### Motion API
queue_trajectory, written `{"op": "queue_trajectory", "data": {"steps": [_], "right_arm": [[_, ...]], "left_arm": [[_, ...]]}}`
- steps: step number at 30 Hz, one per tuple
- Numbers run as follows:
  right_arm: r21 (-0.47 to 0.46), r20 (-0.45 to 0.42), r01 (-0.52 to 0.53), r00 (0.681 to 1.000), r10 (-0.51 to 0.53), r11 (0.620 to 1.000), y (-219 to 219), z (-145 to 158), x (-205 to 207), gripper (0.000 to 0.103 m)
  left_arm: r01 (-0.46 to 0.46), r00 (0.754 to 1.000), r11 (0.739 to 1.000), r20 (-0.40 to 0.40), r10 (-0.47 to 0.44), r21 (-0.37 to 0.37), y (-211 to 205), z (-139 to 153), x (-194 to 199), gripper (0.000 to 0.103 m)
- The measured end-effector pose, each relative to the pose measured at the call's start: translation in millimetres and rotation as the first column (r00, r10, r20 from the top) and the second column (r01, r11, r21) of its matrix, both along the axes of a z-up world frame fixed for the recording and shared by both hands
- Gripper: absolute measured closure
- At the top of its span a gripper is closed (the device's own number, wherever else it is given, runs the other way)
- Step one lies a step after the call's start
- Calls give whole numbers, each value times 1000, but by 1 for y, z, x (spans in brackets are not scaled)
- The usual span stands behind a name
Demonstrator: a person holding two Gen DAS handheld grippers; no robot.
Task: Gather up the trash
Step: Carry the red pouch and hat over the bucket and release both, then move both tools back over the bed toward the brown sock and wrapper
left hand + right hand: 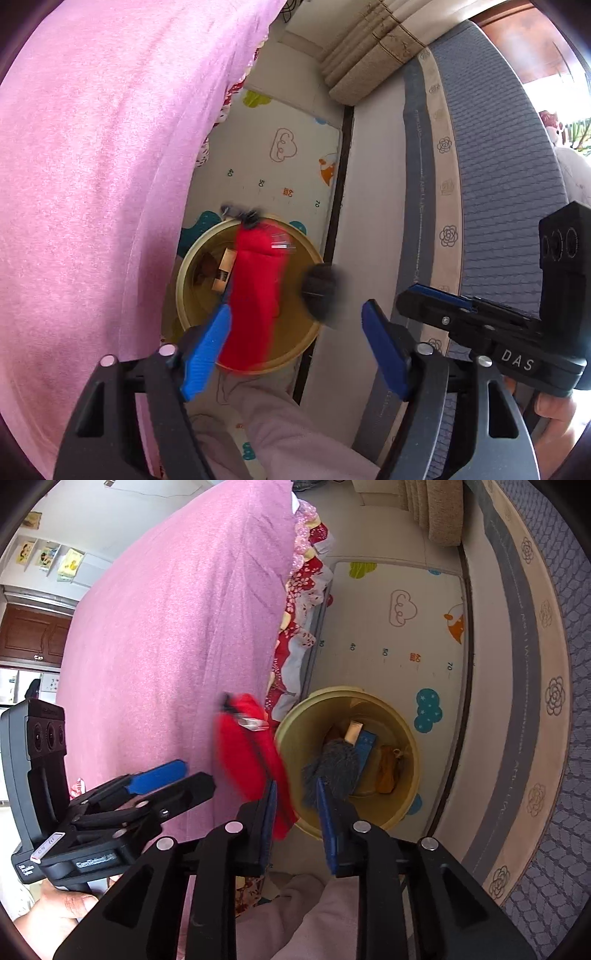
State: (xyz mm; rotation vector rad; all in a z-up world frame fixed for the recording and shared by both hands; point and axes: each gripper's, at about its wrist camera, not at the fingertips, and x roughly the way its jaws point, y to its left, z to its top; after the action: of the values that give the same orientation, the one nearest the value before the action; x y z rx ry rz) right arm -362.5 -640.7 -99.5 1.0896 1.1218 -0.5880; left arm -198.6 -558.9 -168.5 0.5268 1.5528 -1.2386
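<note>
A yellow round bin [306, 343] stands on the play mat; it also shows in the right wrist view [408, 734]. It holds several bits of trash. A red pouch [255, 299] with a dark fluffy pompom [320, 293] is blurred in mid-air over the bin, and shows again in the right wrist view [251, 760] with the pompom [332, 771]. My left gripper [295, 350] is open, the pouch just ahead of its left finger [205, 354]. My right gripper [297, 823] is partly open around the pouch's cord or pompom; I cannot tell whether it grips.
A pink blanket [92, 184] covers the bed to the left. A patterned play mat [399, 627] lies on the floor. A grey quilted mattress edge [498, 166] runs along the right. Beige curtains [369, 55] hang at the far end.
</note>
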Motion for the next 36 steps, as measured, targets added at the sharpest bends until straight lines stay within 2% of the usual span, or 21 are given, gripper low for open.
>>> {"op": "queue_trajectory", "data": {"steps": [10, 21, 30, 36], "right_arm": [[7, -4, 24, 1000, -24, 1000, -6, 1, -4, 80], [-40, 19, -75, 997, 76, 996, 11, 32, 40, 80], [-89, 52, -229, 971, 235, 969, 64, 67, 117, 80], [-107, 77, -355, 928, 363, 929, 127, 81, 182, 80]], "left_arm": [[9, 1000, 999, -2, -9, 38, 4, -7, 2, 30], [-64, 998, 998, 24, 65, -19, 32, 26, 32, 30], [-202, 976, 977, 71, 207, -74, 106, 65, 87, 30], [-324, 938, 942, 96, 332, -88, 189, 83, 132, 30]]}}
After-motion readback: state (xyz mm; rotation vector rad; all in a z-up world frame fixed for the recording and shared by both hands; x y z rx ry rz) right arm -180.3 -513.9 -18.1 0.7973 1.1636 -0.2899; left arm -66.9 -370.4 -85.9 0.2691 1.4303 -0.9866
